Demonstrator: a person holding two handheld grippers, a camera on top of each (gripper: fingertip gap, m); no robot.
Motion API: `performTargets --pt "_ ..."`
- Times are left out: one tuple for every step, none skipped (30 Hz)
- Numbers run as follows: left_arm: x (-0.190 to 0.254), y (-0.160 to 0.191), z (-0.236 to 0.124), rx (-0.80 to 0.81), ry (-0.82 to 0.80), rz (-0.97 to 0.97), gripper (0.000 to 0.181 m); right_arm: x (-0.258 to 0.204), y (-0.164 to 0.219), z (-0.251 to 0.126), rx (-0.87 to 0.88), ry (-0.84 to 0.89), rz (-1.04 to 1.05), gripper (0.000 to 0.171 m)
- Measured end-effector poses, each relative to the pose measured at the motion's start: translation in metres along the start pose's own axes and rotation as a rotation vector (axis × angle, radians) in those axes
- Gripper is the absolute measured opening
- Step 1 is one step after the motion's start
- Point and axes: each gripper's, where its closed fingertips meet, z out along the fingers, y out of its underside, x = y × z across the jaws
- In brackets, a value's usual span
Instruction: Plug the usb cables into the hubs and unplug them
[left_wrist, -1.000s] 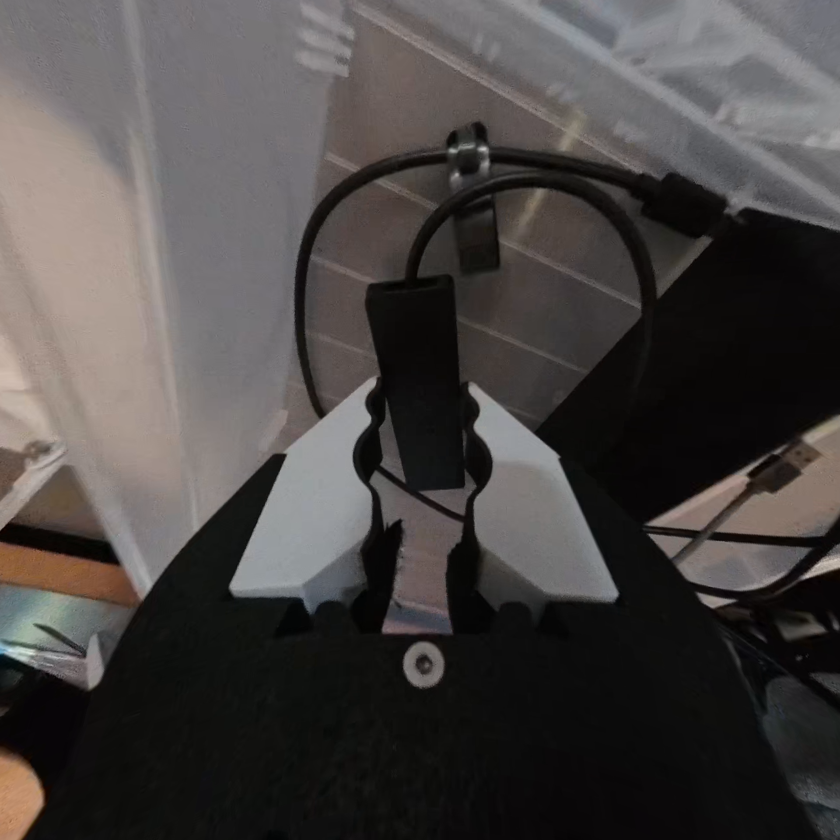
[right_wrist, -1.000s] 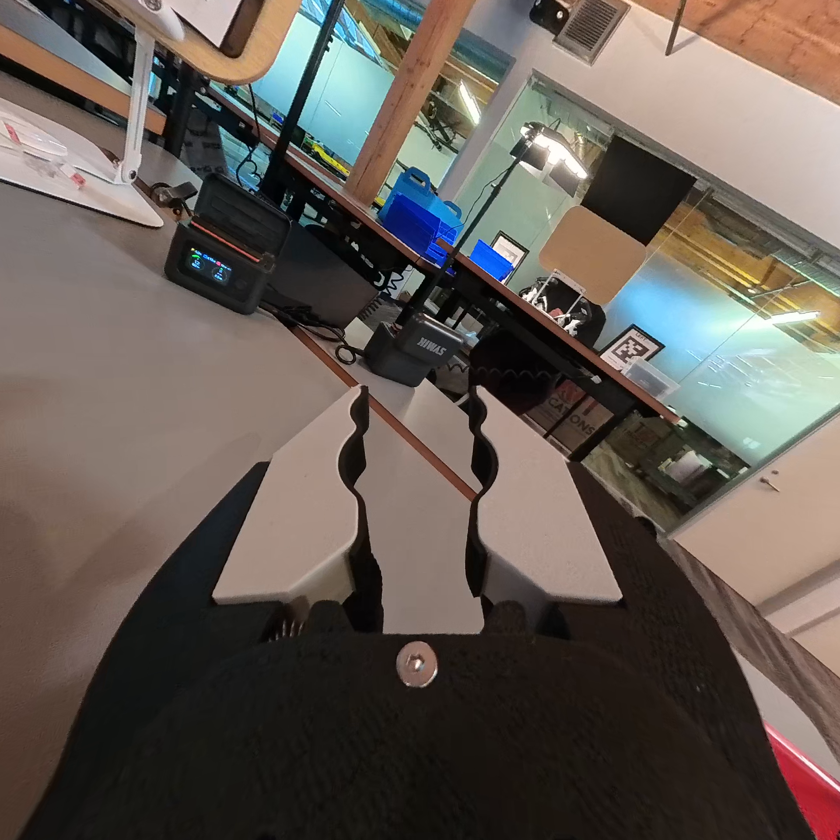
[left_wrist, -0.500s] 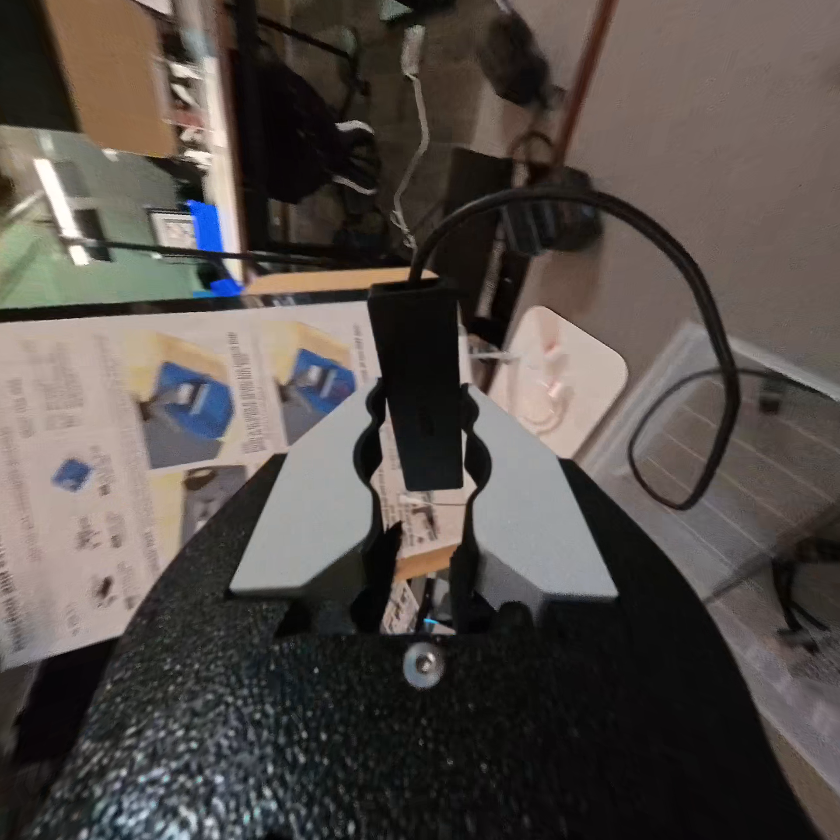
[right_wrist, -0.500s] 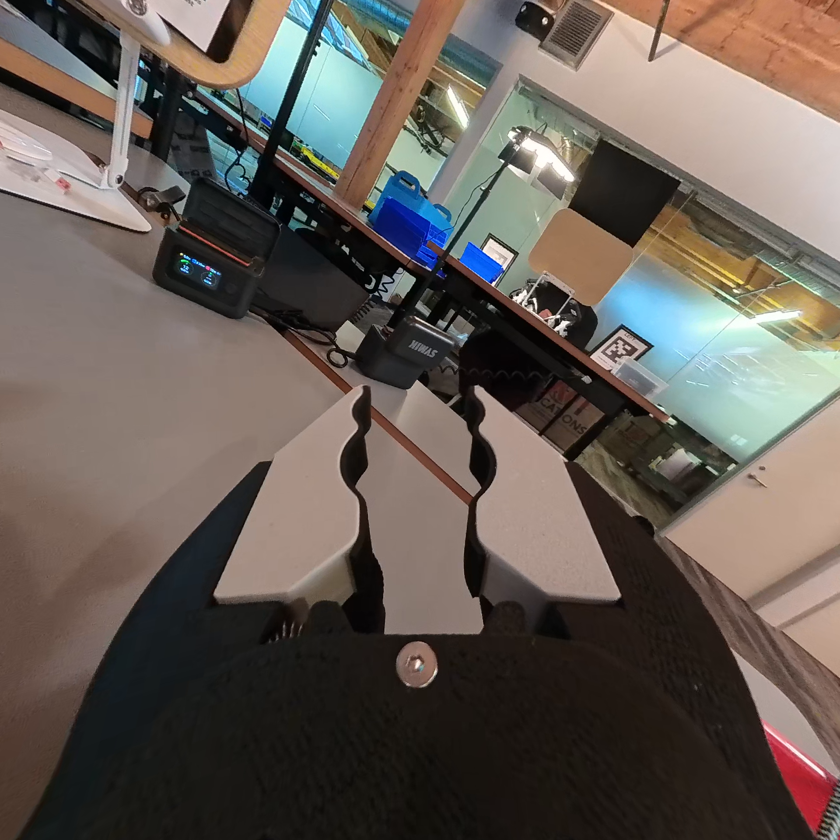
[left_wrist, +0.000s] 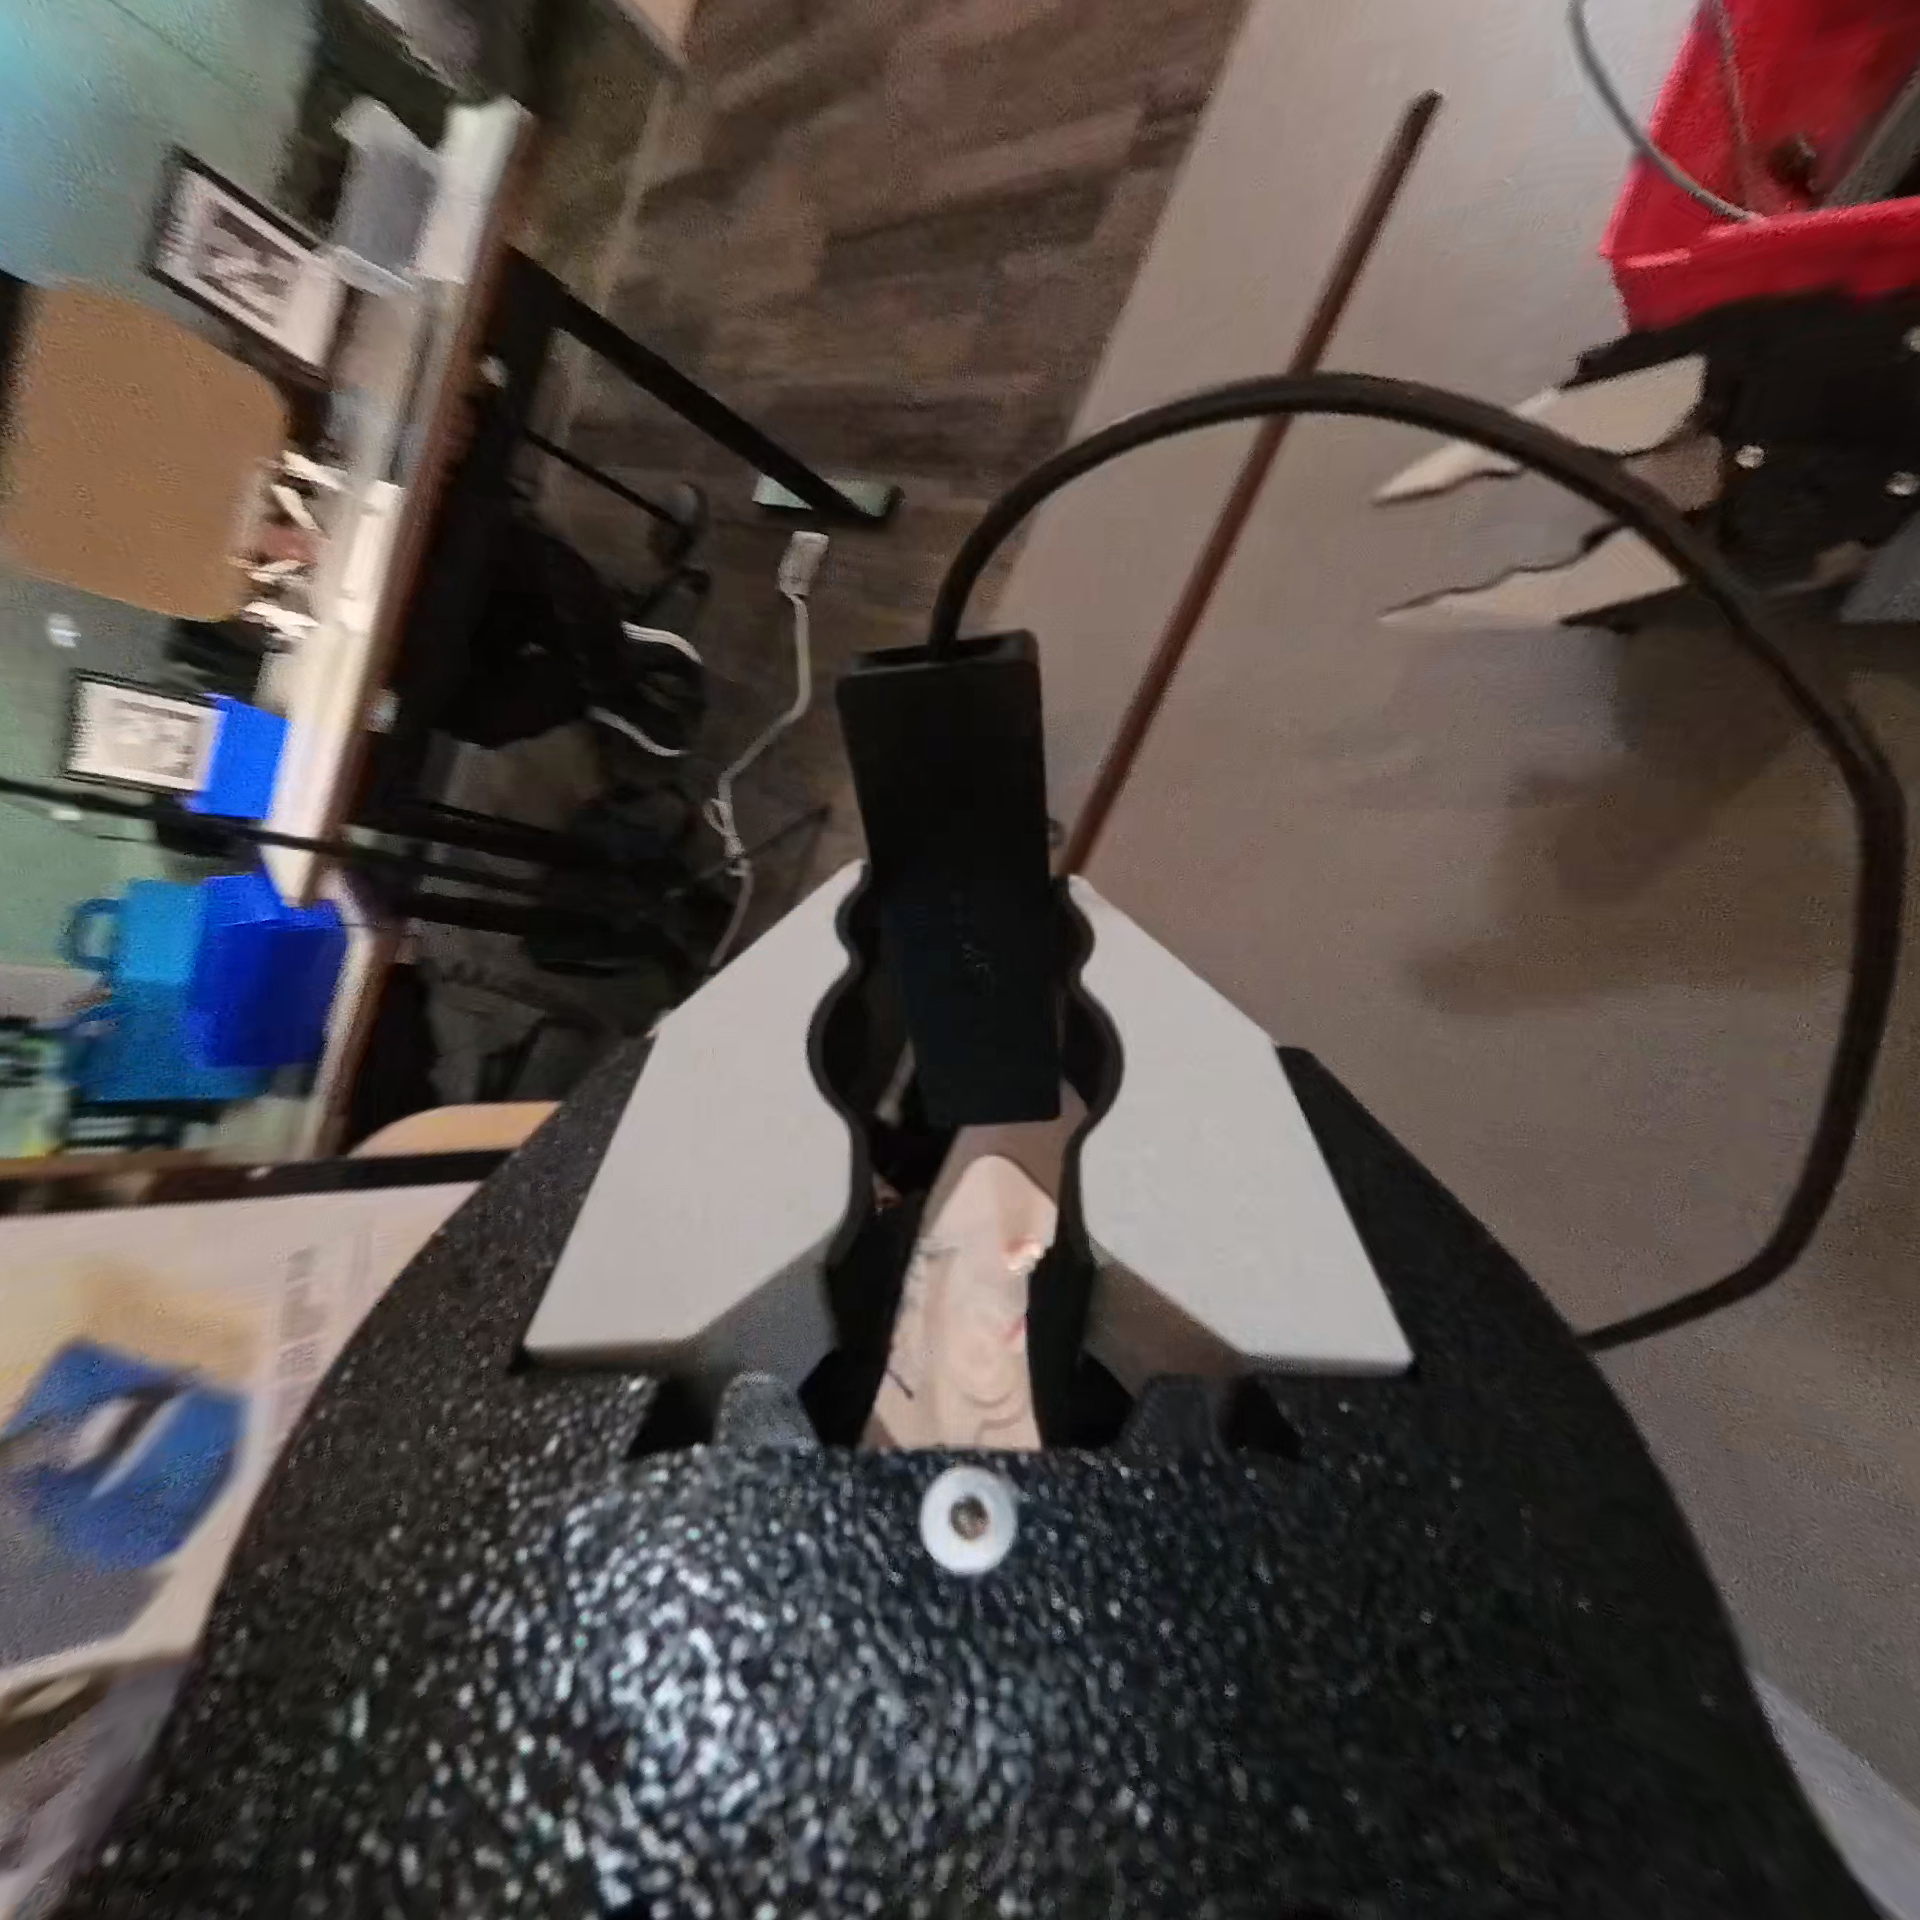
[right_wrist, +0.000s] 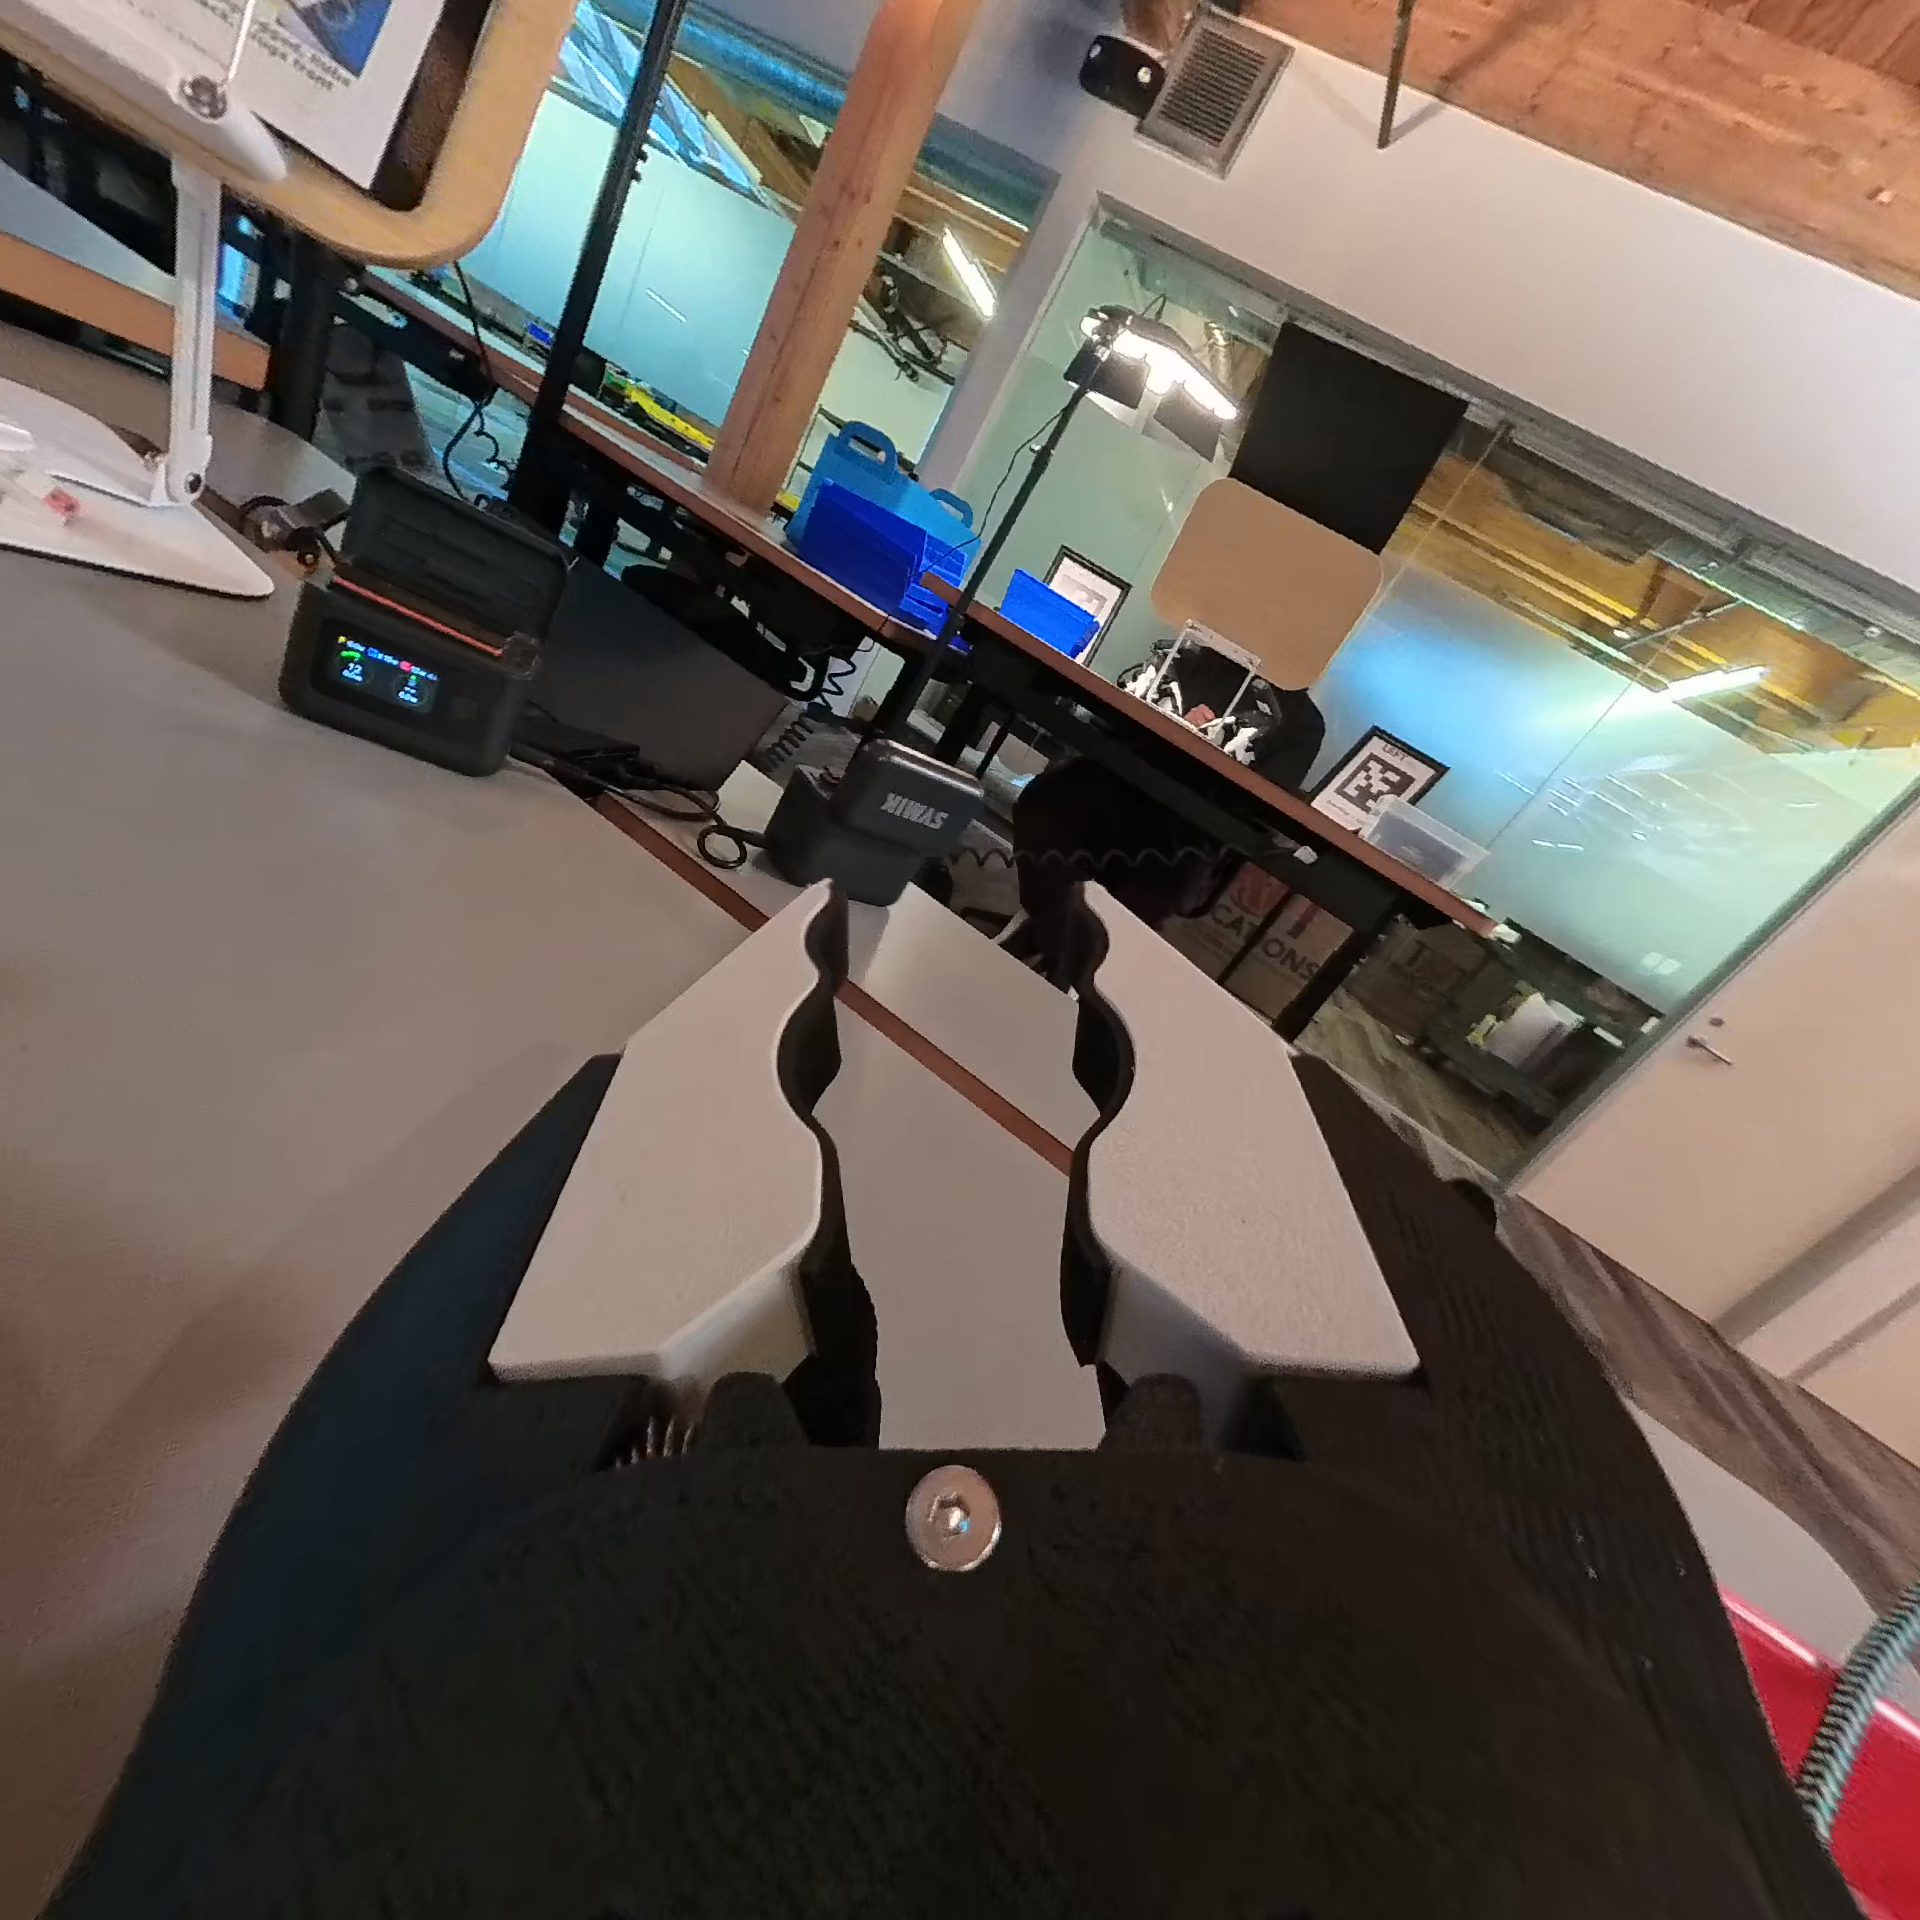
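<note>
My left gripper (left_wrist: 961, 894) is shut on a black USB hub (left_wrist: 951, 831), a slim bar that sticks out past the fingertips. The hub's black cable (left_wrist: 1558, 436) loops from its far end up and round to the right, then down past the gripper. My right gripper (right_wrist: 956, 925) is open and empty, held low over the grey table (right_wrist: 260, 987). The right gripper also shows at the upper right of the left wrist view (left_wrist: 1538, 520), with its fingers (left_wrist: 1527, 582) pointing left. No loose USB plug shows in either view.
A black power station with a lit screen (right_wrist: 416, 644) and a dark charger block (right_wrist: 883, 821) stand at the table's far edge. A white stand base (right_wrist: 135, 520) is at the left. A printed sheet (left_wrist: 156, 1403) lies lower left. A red object (left_wrist: 1766, 156) is upper right. Left tips to right tips: about 30 cm.
My left gripper has swung with the hub away from the clear plastic bin and its cables, round over the table towards the right gripper. The right gripper has barely moved, tilting up slightly.
</note>
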Motion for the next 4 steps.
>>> performTargets --pt "0.020 0.010 0.021 -0.029 0.069 -0.012 0.031 0.002 0.000 0.000 0.000 0.009 0.003 0.041" --pt "0.039 0.023 0.043 -0.071 0.131 -0.018 0.030 0.004 0.000 -0.001 0.000 0.017 0.006 0.041" --pt "0.057 0.037 0.063 -0.110 0.178 -0.023 0.031 0.005 0.000 -0.001 -0.001 0.021 0.009 0.041" --pt "0.078 0.050 0.081 -0.144 0.233 -0.024 0.031 0.005 0.001 -0.001 -0.002 0.024 0.013 0.041"
